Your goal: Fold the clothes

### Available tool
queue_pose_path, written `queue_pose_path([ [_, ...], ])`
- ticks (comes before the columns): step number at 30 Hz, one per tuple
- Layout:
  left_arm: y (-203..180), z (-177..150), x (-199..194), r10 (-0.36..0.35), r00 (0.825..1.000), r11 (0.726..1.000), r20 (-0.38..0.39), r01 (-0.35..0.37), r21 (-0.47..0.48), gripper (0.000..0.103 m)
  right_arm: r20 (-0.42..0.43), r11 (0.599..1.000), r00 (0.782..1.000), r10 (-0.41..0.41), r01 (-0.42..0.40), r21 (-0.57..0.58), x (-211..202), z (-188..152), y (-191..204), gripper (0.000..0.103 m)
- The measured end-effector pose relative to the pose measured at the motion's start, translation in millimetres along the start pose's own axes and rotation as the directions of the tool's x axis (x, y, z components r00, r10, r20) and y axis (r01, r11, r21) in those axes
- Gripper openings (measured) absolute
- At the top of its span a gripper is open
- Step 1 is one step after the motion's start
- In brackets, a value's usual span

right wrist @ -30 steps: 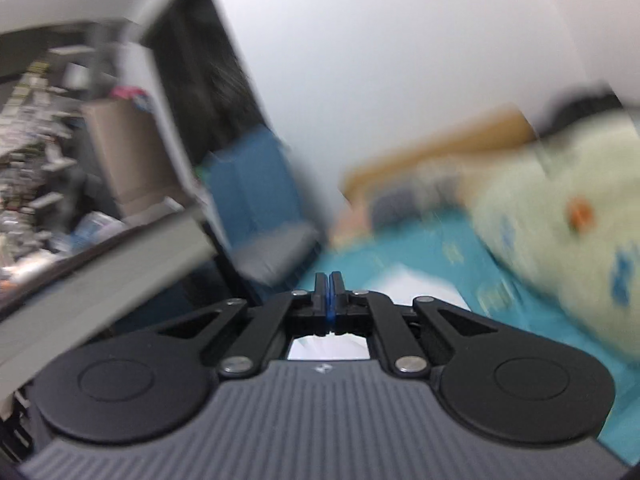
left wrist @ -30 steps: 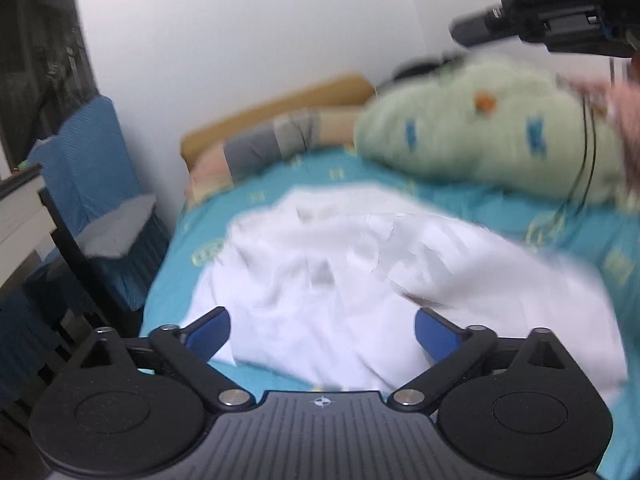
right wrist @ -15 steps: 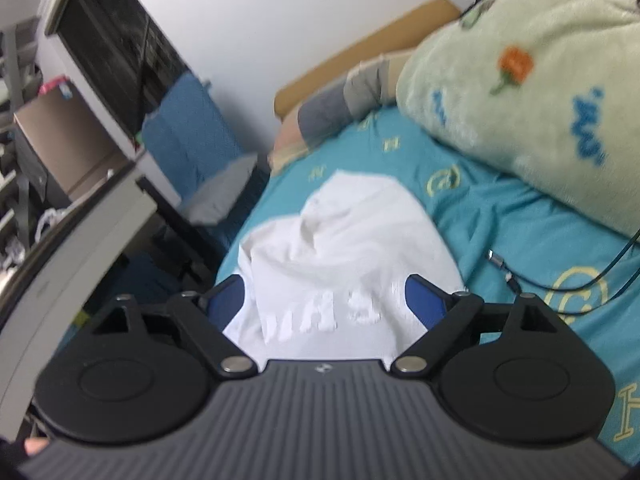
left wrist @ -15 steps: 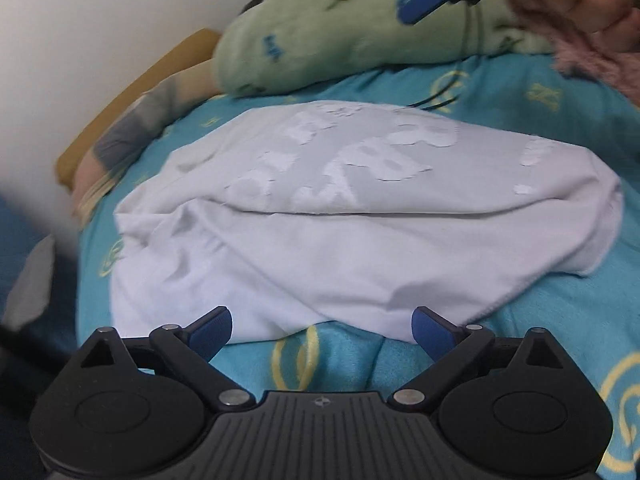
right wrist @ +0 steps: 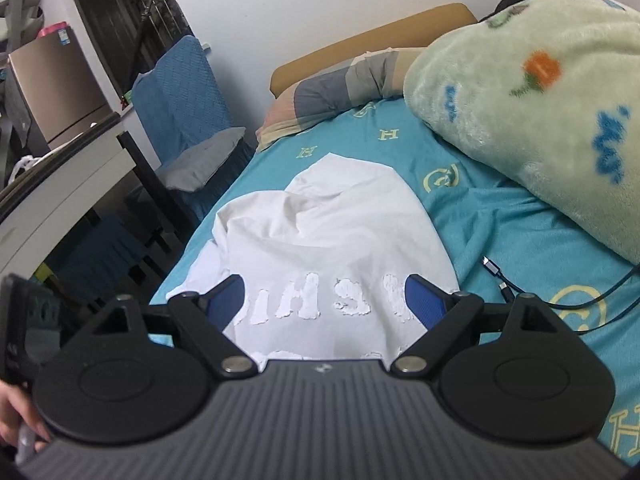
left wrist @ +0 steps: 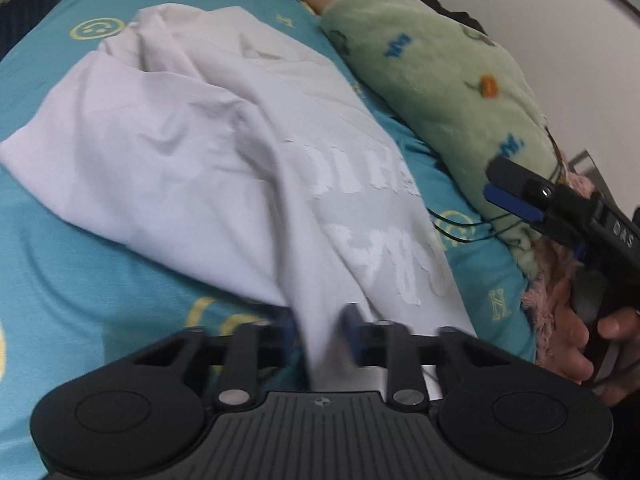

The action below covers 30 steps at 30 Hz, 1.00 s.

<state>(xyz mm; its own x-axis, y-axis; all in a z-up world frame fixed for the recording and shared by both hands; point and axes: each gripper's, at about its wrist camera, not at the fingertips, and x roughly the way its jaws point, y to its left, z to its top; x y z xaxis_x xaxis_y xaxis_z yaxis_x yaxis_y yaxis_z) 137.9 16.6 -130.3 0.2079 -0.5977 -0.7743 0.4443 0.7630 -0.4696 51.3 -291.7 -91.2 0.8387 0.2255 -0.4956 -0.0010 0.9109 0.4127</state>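
Note:
A white T-shirt with white printed letters lies crumpled on the teal bed sheet. My left gripper has closed on a bunched fold at the shirt's near edge, cloth pinched between the blue pads. In the right wrist view the same shirt lies ahead. My right gripper is open and empty, just above the lettered part. The right gripper also shows in the left wrist view, held in a hand at the right.
A green fleece blanket is heaped on the right of the bed. A black cable lies on the sheet beside the shirt. A striped pillow sits at the headboard. A blue chair and a white desk stand left of the bed.
My left gripper moved in to the shirt's edge and shut on a fold of it. My right gripper opened a second ago and stays open, now a little closer over the shirt.

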Motion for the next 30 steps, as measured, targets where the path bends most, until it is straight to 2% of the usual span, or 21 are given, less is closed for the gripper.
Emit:
queue_pose_path([
  [4, 5, 9, -33, -0.016, 0.998, 1.0, 0.062, 0.016, -0.013, 0.004, 0.003, 1.0, 1.0, 0.005, -0.005, -0.018, -2, -2, 6, 0.089],
  [9, -21, 17, -79, -0.005, 0.98, 0.998, 0.2, -0.009, 0.07, 0.004, 0.012, 0.998, 1.0, 0.002, -0.001, -0.065, -7, -4, 17, 0.089],
  [10, -22, 17, -86, -0.018, 0.974, 0.998, 0.224, 0.004, 0.065, 0.004, 0.012, 0.997, 1.0, 0.0, 0.001, -0.075, -8, -4, 19, 0.088],
  [13, -17, 20, -92, -0.071, 0.957, 0.996, 0.283, 0.082, -0.027, 0.003, 0.014, 0.996, 1.0, 0.003, -0.002, -0.087, -10, -6, 22, 0.088],
  [15, -12, 22, -96, -0.102, 0.928, 0.987, 0.359, 0.141, -0.083, 0.003, 0.016, 0.996, 1.0, 0.009, -0.007, -0.091, -13, -6, 23, 0.088],
  [18, 0, 37, -103, -0.044, 0.882, 0.961, 0.47, 0.166, -0.223, 0.003, 0.01, 0.996, 1.0, 0.009, -0.008, -0.09, -19, -9, 26, 0.088],
  [19, 6, 42, -103, 0.014, 0.863, 0.957, 0.504, 0.136, -0.258, 0.003, 0.001, 0.996, 1.0, 0.023, -0.023, -0.091, -22, -11, 29, 0.088],
  [22, 21, 51, -96, 0.216, 0.782, 0.952, 0.585, -0.037, -0.303, 0.004, -0.047, 0.988, 0.997, 0.068, -0.074, -0.137, -23, -20, 46, 0.088],
  [23, 27, 52, -92, 0.253, 0.774, 0.947, 0.58, -0.077, -0.311, 0.004, -0.066, 0.983, 0.995, 0.076, -0.086, -0.164, -22, -24, 53, 0.088],
  [26, 41, 53, -87, 0.295, 0.802, 0.937, 0.52, -0.136, -0.321, 0.006, -0.123, 0.963, 0.991, 0.053, -0.084, -0.256, -16, -45, 81, 0.088],
  [28, 44, 51, -92, 0.298, 0.817, 0.936, 0.493, -0.15, -0.317, 0.013, -0.174, 0.942, 0.984, 0.044, -0.099, -0.321, -9, -63, 98, 0.088],
  [29, 42, 48, -97, 0.317, 0.812, 0.935, 0.491, -0.181, -0.305, 0.017, -0.202, 0.924, 0.979, 0.028, -0.103, -0.368, -4, -73, 104, 0.088],
  [30, 38, 44, -102, 0.344, 0.801, 0.931, 0.49, -0.223, -0.289, 0.029, -0.229, 0.903, 0.973, 0.01, -0.107, -0.415, 1, -83, 111, 0.088],
])
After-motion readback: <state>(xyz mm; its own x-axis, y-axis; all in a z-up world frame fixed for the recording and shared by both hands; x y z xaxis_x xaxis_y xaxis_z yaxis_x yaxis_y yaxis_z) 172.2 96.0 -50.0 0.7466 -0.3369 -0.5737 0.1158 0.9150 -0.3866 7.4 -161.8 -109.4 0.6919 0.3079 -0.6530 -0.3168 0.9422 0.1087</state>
